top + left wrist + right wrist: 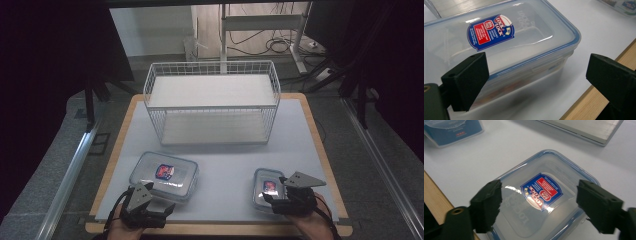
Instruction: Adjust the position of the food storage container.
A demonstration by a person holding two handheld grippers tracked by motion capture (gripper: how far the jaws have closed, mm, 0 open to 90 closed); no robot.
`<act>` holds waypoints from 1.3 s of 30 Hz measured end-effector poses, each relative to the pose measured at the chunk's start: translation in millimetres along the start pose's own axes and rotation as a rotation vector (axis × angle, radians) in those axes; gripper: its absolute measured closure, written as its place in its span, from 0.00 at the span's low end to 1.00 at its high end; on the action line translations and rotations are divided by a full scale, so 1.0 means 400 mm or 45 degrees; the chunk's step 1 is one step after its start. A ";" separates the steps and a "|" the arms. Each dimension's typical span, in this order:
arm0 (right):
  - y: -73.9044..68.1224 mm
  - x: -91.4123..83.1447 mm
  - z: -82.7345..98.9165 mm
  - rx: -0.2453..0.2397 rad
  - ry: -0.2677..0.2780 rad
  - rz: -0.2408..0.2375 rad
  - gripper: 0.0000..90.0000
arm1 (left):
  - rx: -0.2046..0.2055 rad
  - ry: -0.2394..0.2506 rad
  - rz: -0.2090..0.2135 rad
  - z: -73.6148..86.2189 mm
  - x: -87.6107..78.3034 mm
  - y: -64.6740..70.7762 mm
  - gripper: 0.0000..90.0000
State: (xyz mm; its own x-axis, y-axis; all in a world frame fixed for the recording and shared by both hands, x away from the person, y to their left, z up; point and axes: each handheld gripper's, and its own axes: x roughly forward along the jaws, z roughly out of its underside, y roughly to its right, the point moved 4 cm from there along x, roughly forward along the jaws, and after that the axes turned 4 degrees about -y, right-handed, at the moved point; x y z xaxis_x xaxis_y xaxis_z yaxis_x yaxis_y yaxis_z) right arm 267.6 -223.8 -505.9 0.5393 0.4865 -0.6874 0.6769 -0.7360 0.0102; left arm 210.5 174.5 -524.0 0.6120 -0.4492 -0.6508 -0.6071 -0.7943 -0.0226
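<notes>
The left gripper (536,82) has its jaws released, spread either side of the near corner of a large clear rectangular plastic container (499,50) with a blue-rimmed lid; its red-and-blue label reads legibly in the left gripper view, a mere blur from the high view. The right gripper (537,207), jaws likewise spread wide, hovers over a small square clear container (541,195). Beyond both stands a white wire two-tier shelf basket (212,100). The counter (225,170) wears a smooth pale mat, its wooden edge just behind the jaws.
</notes>
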 end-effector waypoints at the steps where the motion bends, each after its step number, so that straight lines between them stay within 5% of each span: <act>1: -0.001 0.000 -0.002 0.004 -0.005 -0.012 0.31 | 0.000 0.000 0.000 0.000 0.000 0.000 0.05; 9: -0.012 0.005 -0.020 -0.007 -0.033 -0.099 0.65 | 0.009 -0.004 -0.009 -0.001 -0.001 0.001 0.05; 14: -0.044 0.018 -0.045 -0.105 -0.048 -0.149 0.96 | 0.009 -0.003 -0.010 -0.001 -0.001 0.000 0.06; 21: -0.109 0.071 -0.055 -0.184 -0.129 -0.210 0.99 | 0.005 -0.006 -0.011 -0.001 -0.002 -0.002 0.06; 25: -0.131 0.091 -0.053 -0.221 -0.176 -0.193 0.99 | 0.006 -0.011 -0.014 0.000 -0.001 0.000 0.06; 39: -0.087 0.080 -0.038 -0.141 -0.222 -0.132 0.99 | -0.009 -0.020 -0.018 0.002 -0.003 -0.005 0.06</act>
State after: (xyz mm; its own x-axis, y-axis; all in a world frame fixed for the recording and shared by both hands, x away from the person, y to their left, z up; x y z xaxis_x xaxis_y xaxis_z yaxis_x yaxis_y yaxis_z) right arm 268.9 -175.4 -517.1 0.3756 0.4609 -0.8040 0.7804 -0.6253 0.0061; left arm 210.5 176.8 -523.9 0.6124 -0.4318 -0.6622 -0.5949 -0.8034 -0.0263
